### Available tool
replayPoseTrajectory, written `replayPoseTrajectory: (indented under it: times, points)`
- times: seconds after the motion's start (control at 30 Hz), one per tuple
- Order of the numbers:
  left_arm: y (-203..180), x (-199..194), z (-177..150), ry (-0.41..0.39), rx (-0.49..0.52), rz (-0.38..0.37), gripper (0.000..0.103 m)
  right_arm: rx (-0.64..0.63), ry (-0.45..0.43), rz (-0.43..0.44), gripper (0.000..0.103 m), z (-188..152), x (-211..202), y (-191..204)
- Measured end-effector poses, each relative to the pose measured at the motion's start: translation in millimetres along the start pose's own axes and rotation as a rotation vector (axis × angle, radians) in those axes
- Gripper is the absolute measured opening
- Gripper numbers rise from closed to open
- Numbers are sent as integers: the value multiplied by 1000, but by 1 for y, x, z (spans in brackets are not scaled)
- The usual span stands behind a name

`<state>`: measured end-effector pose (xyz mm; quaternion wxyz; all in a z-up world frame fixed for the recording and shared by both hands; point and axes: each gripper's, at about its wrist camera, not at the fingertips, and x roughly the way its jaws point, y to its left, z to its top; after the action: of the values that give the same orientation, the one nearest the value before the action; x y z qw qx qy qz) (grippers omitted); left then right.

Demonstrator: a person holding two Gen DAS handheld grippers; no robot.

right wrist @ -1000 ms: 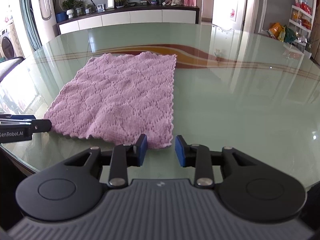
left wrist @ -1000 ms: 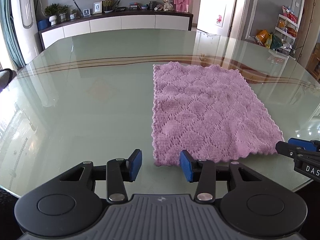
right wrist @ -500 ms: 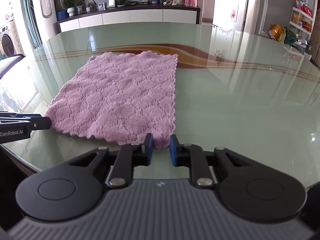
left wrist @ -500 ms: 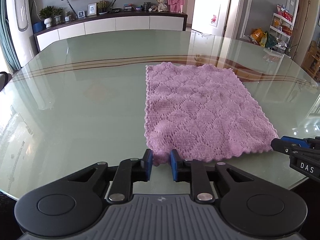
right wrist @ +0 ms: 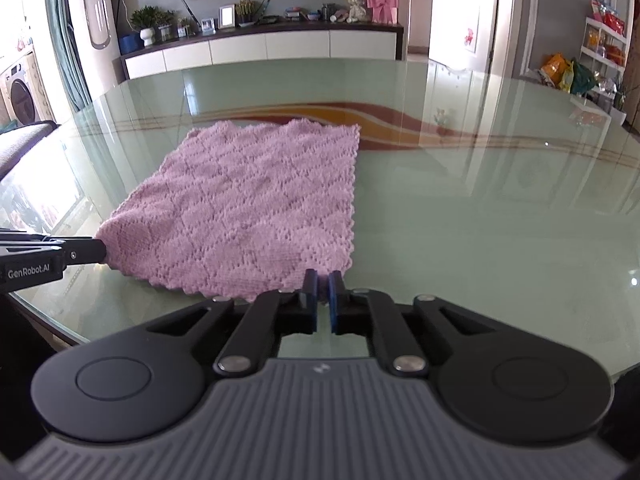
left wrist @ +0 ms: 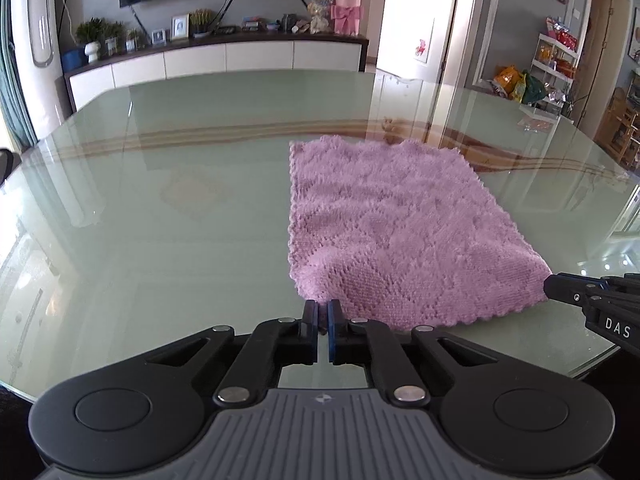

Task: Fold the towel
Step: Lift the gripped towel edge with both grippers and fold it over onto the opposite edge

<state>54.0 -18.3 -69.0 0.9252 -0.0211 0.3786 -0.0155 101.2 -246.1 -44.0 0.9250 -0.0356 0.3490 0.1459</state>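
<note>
A pink knitted towel [left wrist: 400, 232] lies spread flat on the glass table [left wrist: 160, 208]. My left gripper [left wrist: 322, 312] is shut on the towel's near left corner, which puckers up a little just ahead of the blue pads. In the right wrist view the same towel [right wrist: 248, 208] stretches away to the left, and my right gripper [right wrist: 323, 286] is shut on its near right corner. Each gripper shows at the edge of the other's view, the right gripper [left wrist: 550, 286] and the left gripper [right wrist: 102, 250], both at the towel's near edge.
The table's near rim [right wrist: 60, 332] runs just below the towel's front edge. A brown curved stripe [right wrist: 400, 120] crosses the glass behind the towel. A low white sideboard [left wrist: 224, 60] with ornaments stands beyond the far side, and a shelf unit [left wrist: 556, 64] is at the right.
Both grippers went from open with the towel's near corners between their pads to shut on those corners. The left corner has bunched up slightly.
</note>
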Motion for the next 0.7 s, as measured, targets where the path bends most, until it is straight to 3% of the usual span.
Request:
replayPoseTrajectory:
  times: [0.5,0.7]
  points:
    - [10,-57,6,-47,16,-52,5,-10,-95,64,5,14,-63,-6]
    - [9,-59,24,-101,27,-48,5,-30,-143,61,5,34,-55,-5]
